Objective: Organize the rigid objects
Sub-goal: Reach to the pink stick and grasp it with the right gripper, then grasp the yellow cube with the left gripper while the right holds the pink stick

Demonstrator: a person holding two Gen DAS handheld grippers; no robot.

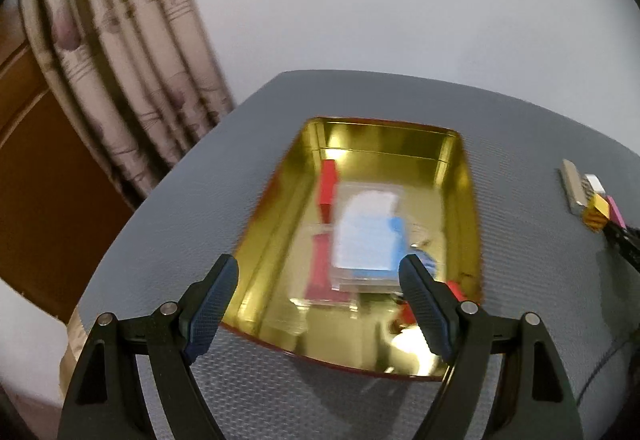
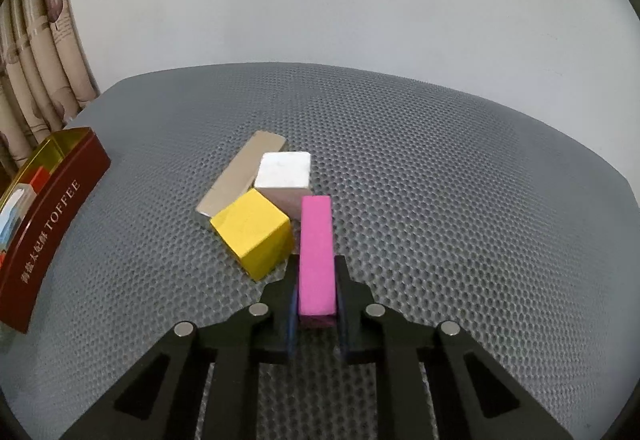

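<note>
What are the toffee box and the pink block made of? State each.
Toffee box: likely tin-plated metal; glossy maroon printed outside, mirror-like gold inside that reflects its contents.
Pink block: probably painted wood or plastic; matte, even colour, crisp edges. Cannot tell which.

The worktop (image 2: 440, 167) is covered in a grey, matt mat with a fine honeycomb texture. The tin (image 1: 460, 175) looks like metal: glossy, mirror-like gold inside, and a smooth dark red lacquered outside (image 2: 52, 224) with printed lettering. The pink block (image 2: 316, 256), yellow cube (image 2: 252, 232) and white block (image 2: 285, 169) have smooth, matt painted faces; the beige bar (image 2: 240, 169) shows a dull satin sheen. The right hand-held gripper (image 2: 317, 304) is matt black plastic with shiny metal pins; the left hand-held gripper (image 1: 318, 304) carries dark blue, finely ribbed pads (image 1: 212, 308). The curtain (image 1: 120, 51) is patterned cloth.
</note>
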